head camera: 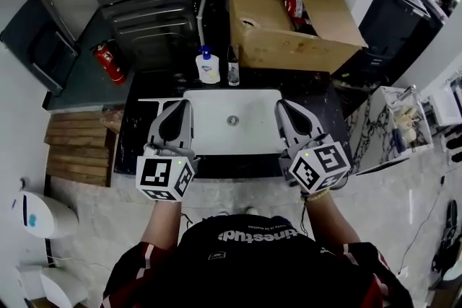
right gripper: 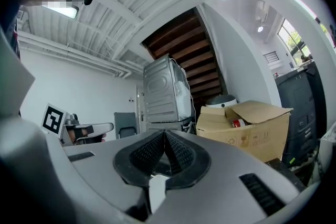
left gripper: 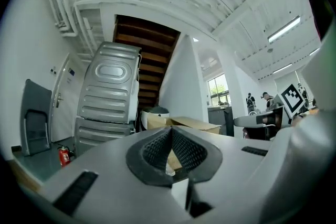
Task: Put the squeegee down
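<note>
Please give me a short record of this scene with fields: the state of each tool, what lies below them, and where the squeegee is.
Left tool: shut, nothing between its jaws
Right tool: shut, nothing between its jaws
Below the tools: white sink set in a dark counter
Beyond the sink: soap bottle, open cardboard box
Squeegee: not visible in any view

My L gripper [head camera: 182, 109] & R gripper [head camera: 281, 109] are grey w/ black bumpy pads [left gripper: 155, 149]. Each has a cube [head camera: 165, 178] w/ black-and-white squares at 6 o'clock. I wear a black top [head camera: 216, 278], white print [head camera: 249, 234] at 12 o'clock, red sleeves [head camera: 130, 272] w/ white stripes.
</note>
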